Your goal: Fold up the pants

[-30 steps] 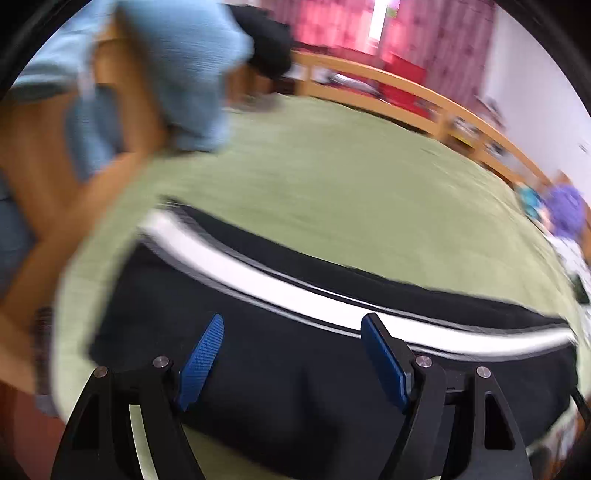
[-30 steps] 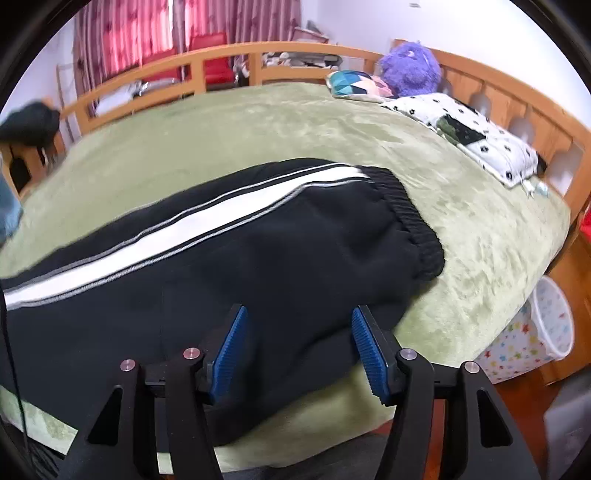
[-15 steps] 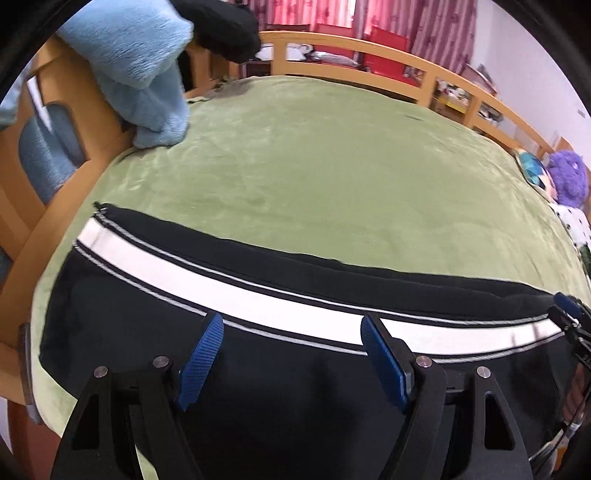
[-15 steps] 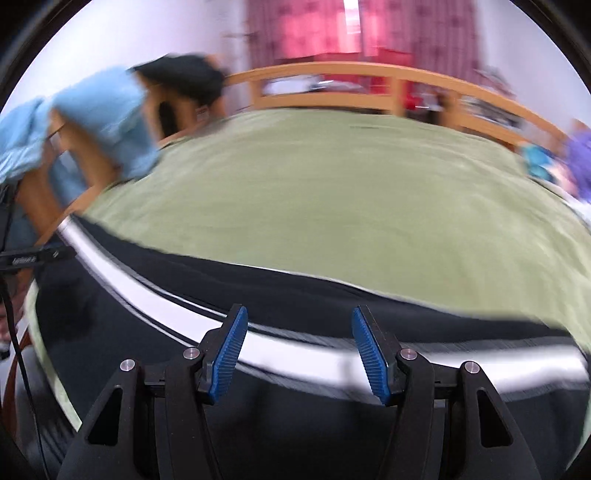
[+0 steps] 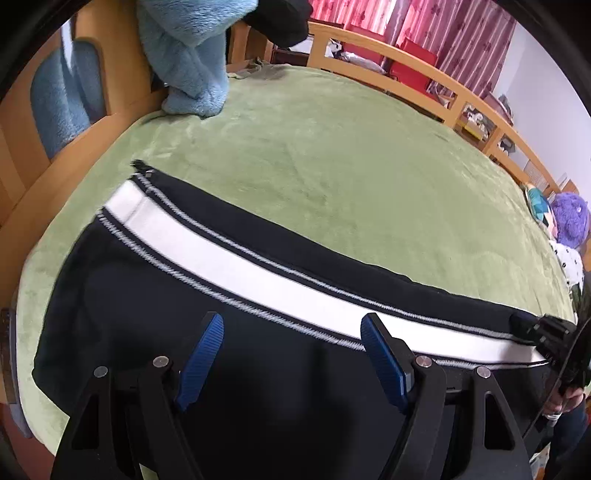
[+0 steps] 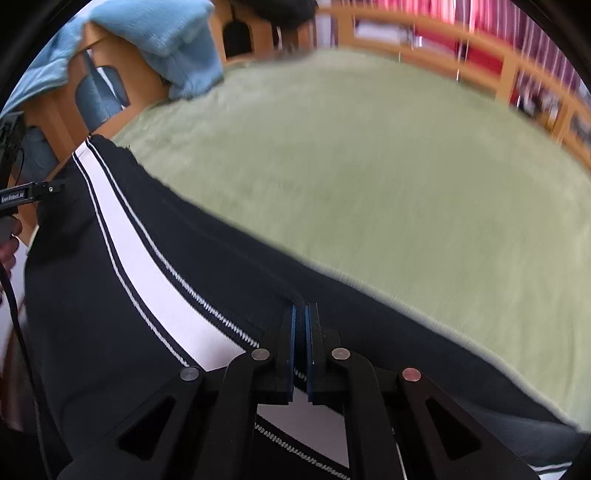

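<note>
Barely started: my right gripper (image 6: 303,325) is pinching the pants (image 5: 258,354) at the stripe-side edge, left gripper (image 5: 291,354) hangs wide open above them, nothing folded on the bed (image 5: 351,166) yet.

Green-covered bed (image 5: 332,155) inside a wooden rail (image 5: 424,74); pink curtains (image 5: 443,33) behind

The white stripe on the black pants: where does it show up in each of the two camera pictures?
Left wrist view: the white stripe runs from mid left down to the right edge, above the open left claw.
Right wrist view: the stripe runs from upper left down to the bottom middle, passing under the shut right claw.
Shared landmark: the blue fleece blanket, upper left in both.
</note>
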`<state>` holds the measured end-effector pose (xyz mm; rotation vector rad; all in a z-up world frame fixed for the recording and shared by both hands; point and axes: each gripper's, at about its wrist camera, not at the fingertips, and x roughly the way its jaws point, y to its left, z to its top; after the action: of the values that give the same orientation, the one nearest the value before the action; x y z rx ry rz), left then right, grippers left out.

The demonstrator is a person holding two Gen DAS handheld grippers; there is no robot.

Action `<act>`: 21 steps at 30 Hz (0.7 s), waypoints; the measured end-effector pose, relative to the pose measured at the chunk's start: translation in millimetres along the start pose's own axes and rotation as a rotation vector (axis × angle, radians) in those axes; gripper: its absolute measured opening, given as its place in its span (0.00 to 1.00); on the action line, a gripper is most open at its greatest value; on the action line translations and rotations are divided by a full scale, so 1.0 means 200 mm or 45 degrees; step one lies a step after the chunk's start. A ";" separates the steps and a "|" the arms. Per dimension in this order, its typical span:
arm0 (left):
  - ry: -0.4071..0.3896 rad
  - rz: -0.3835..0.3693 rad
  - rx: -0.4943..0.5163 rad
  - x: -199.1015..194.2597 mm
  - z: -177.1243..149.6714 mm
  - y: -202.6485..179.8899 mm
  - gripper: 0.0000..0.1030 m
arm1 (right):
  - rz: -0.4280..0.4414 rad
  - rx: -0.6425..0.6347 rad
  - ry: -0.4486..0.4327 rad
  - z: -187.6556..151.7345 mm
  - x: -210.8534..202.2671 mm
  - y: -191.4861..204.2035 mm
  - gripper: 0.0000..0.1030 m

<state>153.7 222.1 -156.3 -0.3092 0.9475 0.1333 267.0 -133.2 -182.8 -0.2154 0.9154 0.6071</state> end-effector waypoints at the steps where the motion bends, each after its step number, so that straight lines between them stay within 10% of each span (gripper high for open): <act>1: -0.013 -0.008 -0.011 -0.01 0.00 0.03 0.73 | 0.026 0.051 -0.022 0.03 -0.03 -0.03 0.04; 11: 0.046 0.042 -0.034 0.04 -0.02 0.06 0.73 | -0.138 0.036 0.096 0.04 0.21 -0.05 0.15; 17: 0.024 -0.159 0.070 -0.09 -0.13 -0.10 0.76 | -0.175 0.260 -0.089 -0.08 -0.28 -0.12 0.51; 21: 0.111 -0.110 0.214 0.03 -0.29 -0.22 0.78 | -0.340 0.372 -0.150 -0.40 -0.58 -0.14 0.51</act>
<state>122.8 161.1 -185.0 -0.2015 1.0231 -0.0396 176.3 -236.7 -140.9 -0.0370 0.8327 0.2318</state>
